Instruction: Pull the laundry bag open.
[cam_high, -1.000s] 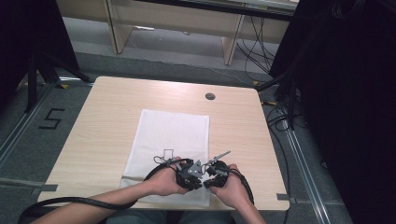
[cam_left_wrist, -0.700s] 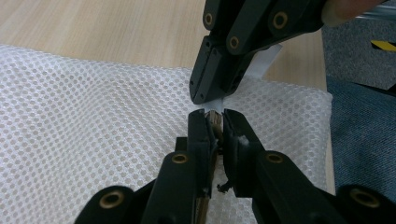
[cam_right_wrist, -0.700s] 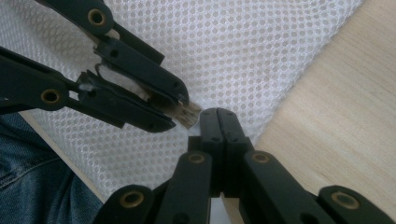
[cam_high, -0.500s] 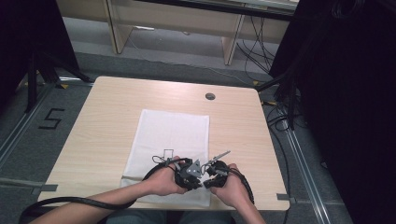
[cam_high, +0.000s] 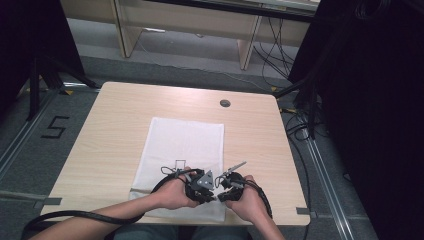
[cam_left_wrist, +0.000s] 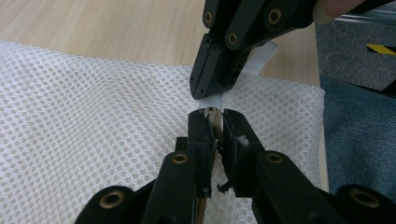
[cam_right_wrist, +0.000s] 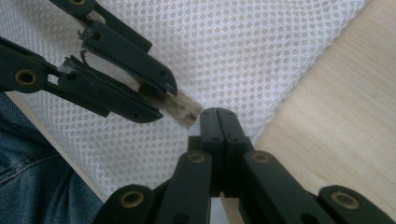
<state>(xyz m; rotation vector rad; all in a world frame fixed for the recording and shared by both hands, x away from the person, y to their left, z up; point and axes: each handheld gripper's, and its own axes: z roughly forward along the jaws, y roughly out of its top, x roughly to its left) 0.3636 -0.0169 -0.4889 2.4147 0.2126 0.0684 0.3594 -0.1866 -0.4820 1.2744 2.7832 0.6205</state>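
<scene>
A white mesh cloth (cam_high: 182, 145) lies flat on the wooden table (cam_high: 115, 130). Both hands meet over its near right corner. My left gripper (cam_left_wrist: 214, 122) is shut on a short brown wood-like stub (cam_left_wrist: 212, 113), whose end sticks out past the jaws (cam_right_wrist: 182, 109). My right gripper (cam_right_wrist: 219, 116) is shut, tip to tip with the left gripper (cam_right_wrist: 161, 100). In the left gripper view the right gripper (cam_left_wrist: 210, 91) comes down from above with a thin white strip (cam_left_wrist: 261, 58) pinched in its jaws. In the high view the left gripper (cam_high: 210, 192) and the right gripper (cam_high: 222, 192) nearly touch.
A round cable hole (cam_high: 225, 103) sits at the table's far side. Grey floor with rails and cables (cam_high: 305, 125) surrounds the table; a wooden bench frame (cam_high: 190, 25) stands beyond. The table's near edge is just behind the hands, with the person's jeans (cam_right_wrist: 32, 177) below.
</scene>
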